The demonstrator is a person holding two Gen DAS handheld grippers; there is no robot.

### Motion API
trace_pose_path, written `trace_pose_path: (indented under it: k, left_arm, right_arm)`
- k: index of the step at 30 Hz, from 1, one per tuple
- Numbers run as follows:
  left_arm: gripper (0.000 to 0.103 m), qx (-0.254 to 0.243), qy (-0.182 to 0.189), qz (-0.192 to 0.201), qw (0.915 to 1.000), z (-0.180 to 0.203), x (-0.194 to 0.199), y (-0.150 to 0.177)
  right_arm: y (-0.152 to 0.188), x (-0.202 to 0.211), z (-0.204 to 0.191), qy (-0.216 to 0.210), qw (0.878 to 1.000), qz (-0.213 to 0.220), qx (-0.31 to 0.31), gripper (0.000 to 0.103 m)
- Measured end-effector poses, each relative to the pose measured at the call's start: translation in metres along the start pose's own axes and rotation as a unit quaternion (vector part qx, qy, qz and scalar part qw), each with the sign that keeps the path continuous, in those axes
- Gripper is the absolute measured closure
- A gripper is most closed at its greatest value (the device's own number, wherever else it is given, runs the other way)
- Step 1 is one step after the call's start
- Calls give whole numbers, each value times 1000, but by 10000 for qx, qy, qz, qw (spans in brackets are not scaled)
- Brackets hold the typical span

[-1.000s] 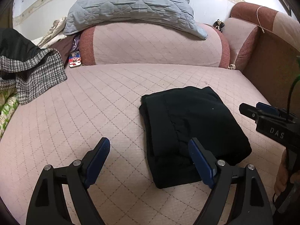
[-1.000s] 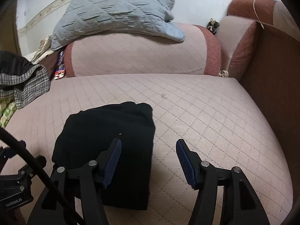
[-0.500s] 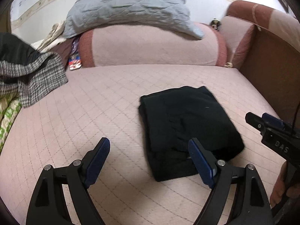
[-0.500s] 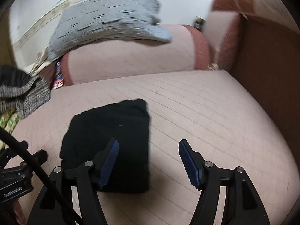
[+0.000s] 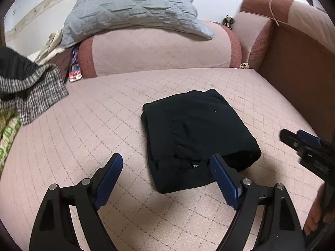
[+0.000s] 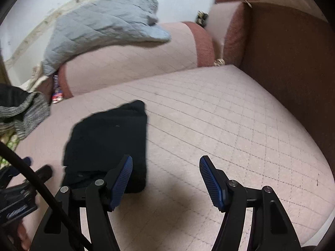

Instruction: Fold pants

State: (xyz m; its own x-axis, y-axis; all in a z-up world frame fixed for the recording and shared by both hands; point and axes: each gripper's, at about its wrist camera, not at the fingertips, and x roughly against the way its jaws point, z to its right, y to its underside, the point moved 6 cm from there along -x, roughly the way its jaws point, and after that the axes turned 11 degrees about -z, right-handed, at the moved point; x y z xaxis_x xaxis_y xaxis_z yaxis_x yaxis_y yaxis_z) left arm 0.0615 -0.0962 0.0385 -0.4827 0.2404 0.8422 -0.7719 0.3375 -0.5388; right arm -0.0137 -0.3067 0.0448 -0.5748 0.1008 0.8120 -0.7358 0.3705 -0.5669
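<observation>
A pair of black pants point(image 5: 196, 138) lies folded into a compact rectangle near the middle of a pink quilted sofa seat point(image 5: 100, 121), seen from the left wrist camera. The left gripper point(image 5: 166, 167) hovers above the seat with its jaws spread wide and holding nothing; its right blue pad point(image 5: 225, 185) overlaps the bundle's near edge at 5 o'clock in the view, though contact cannot be confirmed. From the right wrist camera, the right gripper point(image 6: 166, 168) is likewise wide open and empty, with the pants point(image 6: 108, 142) at its 10 o'clock. A grey quilted pillow point(image 5: 134, 10) rests on the rounded backrest point(image 5: 159, 50) at 12 o'clock, and a houndstooth garment point(image 5: 33, 92) lies at 9 o'clock.
</observation>
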Motion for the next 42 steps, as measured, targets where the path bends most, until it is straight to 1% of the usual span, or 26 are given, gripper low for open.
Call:
trace_pose_path:
  k: [3, 5, 6, 8, 10, 11, 13, 15, 16, 18, 19, 20, 21, 23, 26, 28, 30, 31, 32, 33, 35, 36, 38, 40, 41, 42]
  left_arm:
    - [18, 142, -138, -32, 9998, -10, -1, -1]
    - [18, 240, -353, -41, 9991, -21, -2, -1]
    - [18, 270, -426, -37, 9987, -25, -3, -2]
    - [18, 367, -589, -61, 9976, -35, -7, -2]
    - [18, 434, -675, -98, 9967, -41, -11, -2]
    - [18, 459, -678, -117, 9966, -43, -12, -2]
    - [18, 470, -669, -177, 9965, -45, -16, -1]
    - [18, 420, -660, -192, 9968, -43, -18, 0]
    - [18, 381, -647, -193, 9970, -40, -18, 0]
    - [18, 306, -627, -183, 9974, -36, -18, 1]
    - [18, 261, -620, -182, 9976, -34, -18, 2]
    - [18, 233, -610, -189, 9977, -33, -18, 3]
    - [18, 229, -599, -193, 9978, -33, -18, 2]
    - [18, 303, -504, -216, 9980, -38, -20, 1]
    - [18, 573, -285, -316, 9974, -49, -27, -1]
    - [18, 832, -35, -393, 9957, -59, -33, -1]
    - [18, 987, 216, -407, 9940, -63, -37, -2]
    - [18, 1058, 417, -417, 9926, -64, -41, -4]
    - [18, 1106, 586, -437, 9912, -64, -44, -6]
    - [18, 1206, 878, -473, 9877, -63, -50, -10]
    - [18, 1330, 1168, -520, 9828, -62, -59, -15]
    - [18, 1357, 1360, -565, 9797, -59, -67, -21]
    - [18, 1323, 1608, -587, 9763, -52, -80, -31]
    - [18, 1284, 1847, -670, 9721, -46, -93, -39]
    - [18, 1305, 1975, -729, 9688, -44, -100, -41]
    - [18, 1356, 2209, -853, 9620, -40, -112, -45]
  right_arm:
    - [-7, 28, -13, -214, 9992, 343, 22, 32]
    - [-16, 49, -24, -411, 9978, 523, 59, 32]
    - [-20, 60, -31, -555, 9966, 610, 80, 32]
    - [-27, 94, -54, -1059, 9899, 925, 205, 32]
    - [-30, 132, -82, -1712, 9761, 1262, 450, 31]
    - [-28, 151, -97, -2158, 9648, 1372, 610, 30]
    - [-21, 175, -123, -2971, 9408, 1354, 916, 26]
    - [-16, 183, -148, -3703, 9157, 1053, 1150, 25]
    - [-13, 181, -163, -4096, 9005, 763, 1247, 25]
    - [-8, 167, -184, -4427, 8865, 263, 1319, 25]
    - [-9, 158, -189, -4462, 8850, 44, 1330, 26]
    - [-13, 153, -186, -4451, 8864, 30, 1270, 26]
    - [-19, 153, -178, -4404, 8901, 161, 1161, 26]
    - [-37, 149, -148, -4101, 9067, 539, 830, 26]
    - [-58, 115, -98, -3196, 9443, 681, 384, 25]
    - [-65, 72, -61, -2423, 9688, 478, 188, 25]
    - [-68, 25, -33, -1849, 9826, 133, 107, 25]
    - [-69, 1, -19, -1696, 9855, -60, 48, 25]
    - [-70, -17, -8, -1624, 9865, -225, -20, 25]
    - [-71, -36, 0, -1616, 9861, -380, -118, 25]
    - [-75, -65, 12, -1847, 9798, -682, -364, 25]
    - [-75, -81, 17, -2036, 9739, -850, -532, 25]
    - [-76, -108, 18, -2558, 9555, -1247, -777, 25]
    - [-81, -132, 15, -2896, 9402, -1548, -907, 25]
    - [-83, -141, 13, -2966, 9369, -1614, -905, 25]
    - [-85, -148, 10, -2981, 9358, -1643, -914, 25]
